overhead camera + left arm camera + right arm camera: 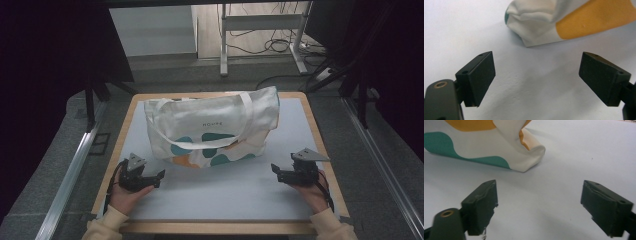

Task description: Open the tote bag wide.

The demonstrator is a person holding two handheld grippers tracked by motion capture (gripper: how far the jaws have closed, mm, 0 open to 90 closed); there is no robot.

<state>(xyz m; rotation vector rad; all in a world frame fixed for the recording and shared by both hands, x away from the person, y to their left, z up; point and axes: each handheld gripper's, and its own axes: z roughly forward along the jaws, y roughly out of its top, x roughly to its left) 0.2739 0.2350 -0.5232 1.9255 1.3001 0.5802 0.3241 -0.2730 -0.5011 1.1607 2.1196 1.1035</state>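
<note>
- Lying flat in the middle of the table [320,150] is the tote bag [210,125], with its handles across its front.
- Nothing looks started yet; no gripper touches the bag.
- The left gripper [159,178] waits near its left bottom corner, jaws wide open and empty.
- The right gripper [275,171] waits near the right corner, also wide open and empty.

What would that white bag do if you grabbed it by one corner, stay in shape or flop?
The bag would probably flop: its cloth shows creases and a crumpled corner. It looks flat and empty, so likely light. Its strap lies slack across the front and would probably dangle.
</note>
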